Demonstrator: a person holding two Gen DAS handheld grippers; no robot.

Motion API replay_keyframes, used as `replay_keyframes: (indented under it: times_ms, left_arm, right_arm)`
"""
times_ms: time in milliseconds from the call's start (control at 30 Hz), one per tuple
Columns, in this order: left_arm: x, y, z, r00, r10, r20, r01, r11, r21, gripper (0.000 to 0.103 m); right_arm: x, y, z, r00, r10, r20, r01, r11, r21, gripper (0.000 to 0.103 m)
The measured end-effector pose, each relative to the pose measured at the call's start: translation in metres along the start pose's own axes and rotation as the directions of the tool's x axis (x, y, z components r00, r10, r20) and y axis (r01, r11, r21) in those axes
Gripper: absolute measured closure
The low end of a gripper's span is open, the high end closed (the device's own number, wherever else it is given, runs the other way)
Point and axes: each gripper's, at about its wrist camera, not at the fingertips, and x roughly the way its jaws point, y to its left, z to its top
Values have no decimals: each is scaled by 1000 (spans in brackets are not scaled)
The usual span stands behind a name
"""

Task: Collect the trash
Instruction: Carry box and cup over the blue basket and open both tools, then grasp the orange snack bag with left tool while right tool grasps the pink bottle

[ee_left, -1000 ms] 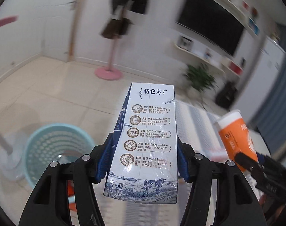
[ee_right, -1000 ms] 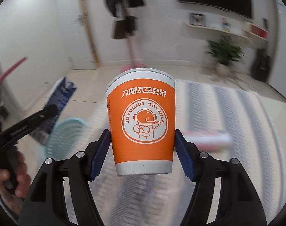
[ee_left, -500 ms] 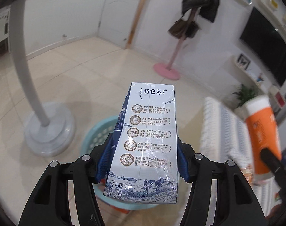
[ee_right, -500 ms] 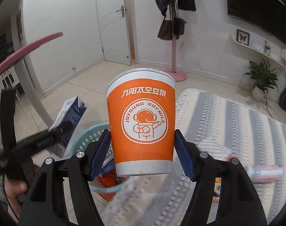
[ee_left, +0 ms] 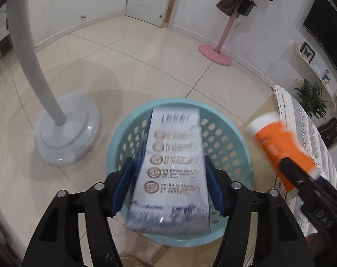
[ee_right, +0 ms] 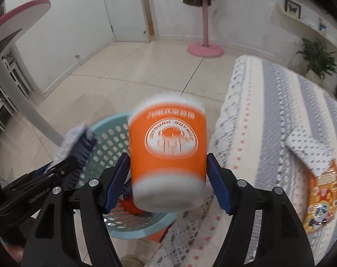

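A white and blue milk carton (ee_left: 170, 169) sits between the pads of my left gripper (ee_left: 168, 184), blurred, with small gaps showing at both pads, right above the light blue perforated basket (ee_left: 226, 138) on the floor. My right gripper (ee_right: 168, 180) has an orange soy milk paper cup (ee_right: 168, 153) between its pads, also blurred with gaps at the pads, over the basket's (ee_right: 106, 138) right rim. The cup shows in the left wrist view (ee_left: 281, 146), and the carton in the right wrist view (ee_right: 77, 142). Red trash (ee_right: 129, 205) lies in the basket.
A white floor-lamp base (ee_left: 66, 133) stands left of the basket. A table with a striped lace cloth (ee_right: 268, 122) is to the right, with an orange snack bag (ee_right: 321, 191) on it. A pink coat stand (ee_left: 215, 53) is at the far wall.
Both grippers have tipped down and moved over the basket. The carton and cup are now motion-blurred, and the pads have spread slightly away from them.
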Motion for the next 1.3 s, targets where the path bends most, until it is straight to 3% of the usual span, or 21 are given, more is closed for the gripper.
replay_keyframes:
  times_ms: [400,600,767,933,1133,1300]
  left_arm:
    - [-34,-6,1,995,-43,90,44,999,-13,39]
    - [-57,-20,7,987,-54,153,54,999,2,39]
    - [-92,-42,11,965,-93,245,92,996,17,39]
    - [-120,-81,1,935,-199,294,192,980,54,35]
    - [-120,-161,-21,920,-305,246,267,947,178,25]
    - [-97,-225,-47,925,-353,141,309,914,261,24]
  right_arm:
    - [-18,-7,-10,999,47,12,-47,999,-11,36]
    - [-46,-8,-11,997,47,60,-44,998,-42,36]
    - [-88,-28,-3,989,43,143,-38,999,-35,36]
    - [-136,-69,1,973,15,230,-19,1000,15,36]
    - [-187,-144,-8,946,-100,308,75,993,91,36]
    - [-209,-208,-16,923,-208,323,168,975,148,36]
